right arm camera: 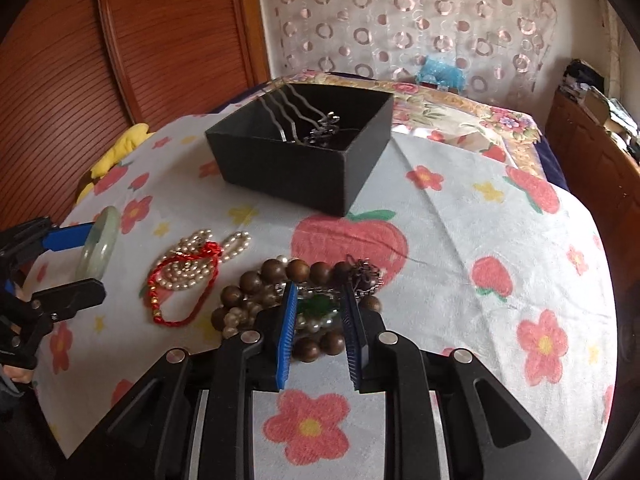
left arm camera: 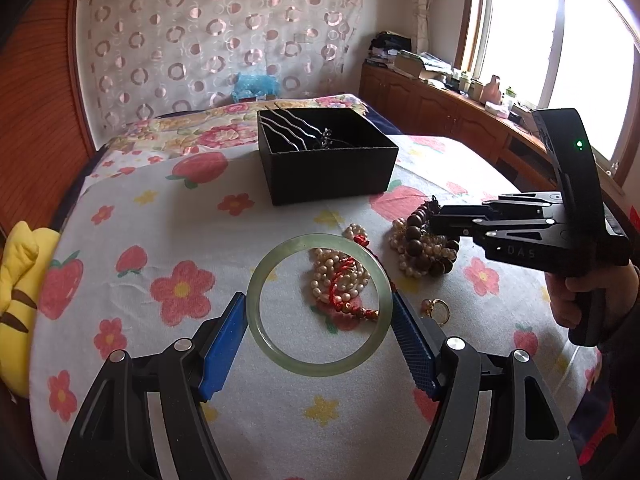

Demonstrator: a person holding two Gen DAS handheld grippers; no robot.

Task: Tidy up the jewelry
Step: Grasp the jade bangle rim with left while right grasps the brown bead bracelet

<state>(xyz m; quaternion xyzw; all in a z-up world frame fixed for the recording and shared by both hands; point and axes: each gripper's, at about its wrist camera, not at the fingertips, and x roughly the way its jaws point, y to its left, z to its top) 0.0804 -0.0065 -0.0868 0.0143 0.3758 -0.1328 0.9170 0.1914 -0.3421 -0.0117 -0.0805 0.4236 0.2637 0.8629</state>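
Note:
My left gripper (left arm camera: 318,308) is shut on a pale green jade bangle (left arm camera: 264,276), held above the bed; the bangle also shows in the right wrist view (right arm camera: 98,246). My right gripper (right arm camera: 320,292) is partly open, its jaws around a pile of brown wooden beads (right arm camera: 256,282) and pearls, not clamped. That pile shows in the left wrist view (left arm camera: 420,246) at the right gripper's tips (left arm camera: 434,222). A pearl strand with a red cord (right arm camera: 188,268) lies between. A black open box (left arm camera: 326,158) holds wavy silver hairpins (left arm camera: 288,130); the box also shows in the right wrist view (right arm camera: 304,152).
A gold ring (left arm camera: 438,310) lies on the floral bedsheet (left arm camera: 160,220) right of my left fingers. A yellow plush (left arm camera: 18,292) sits at the bed's left edge. A wooden cabinet (left arm camera: 440,104) with clutter runs under the window on the right.

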